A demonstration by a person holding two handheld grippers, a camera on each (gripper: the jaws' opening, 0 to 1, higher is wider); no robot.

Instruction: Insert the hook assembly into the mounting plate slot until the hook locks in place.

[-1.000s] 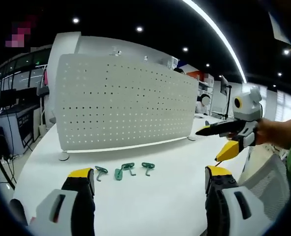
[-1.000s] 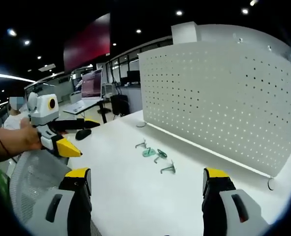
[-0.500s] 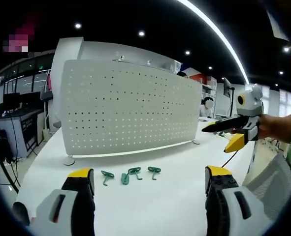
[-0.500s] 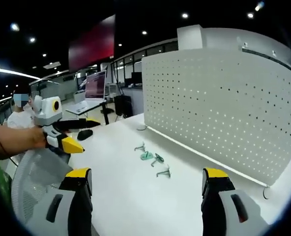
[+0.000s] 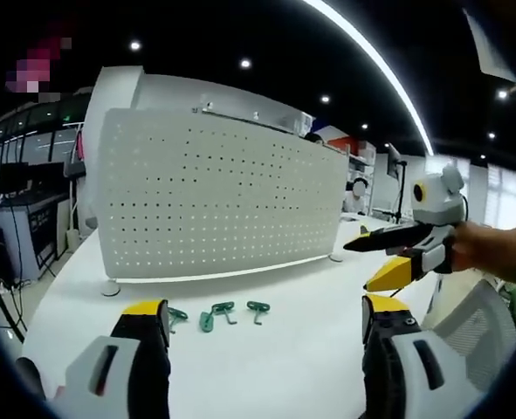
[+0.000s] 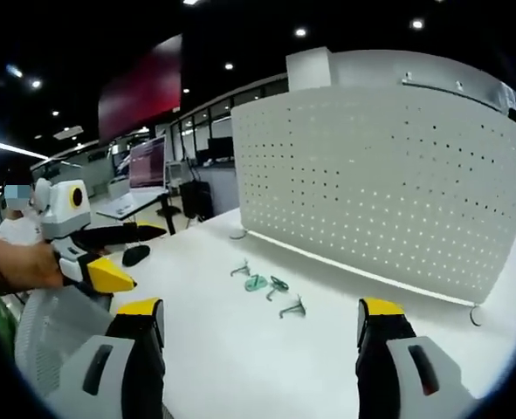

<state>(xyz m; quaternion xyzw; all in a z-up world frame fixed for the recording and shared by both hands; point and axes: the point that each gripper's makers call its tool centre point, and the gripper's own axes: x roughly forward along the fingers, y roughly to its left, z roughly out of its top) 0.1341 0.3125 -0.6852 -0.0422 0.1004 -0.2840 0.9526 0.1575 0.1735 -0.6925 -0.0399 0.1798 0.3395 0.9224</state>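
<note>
Left gripper view: hooks [image 5: 214, 313] lie at 12 o'clock beyond the left gripper [image 5: 264, 325], nearer than the right gripper [image 6: 259, 325]; both released, empty. Pegboard [image 5: 218, 201] behind.

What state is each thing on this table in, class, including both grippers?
Pegboard: upright on the table, no hook in it.
Green hooks: lying loose on the white table, before the board, ungripped.
Left gripper: open, empty.
Right gripper: open, empty, held above the table.
</note>
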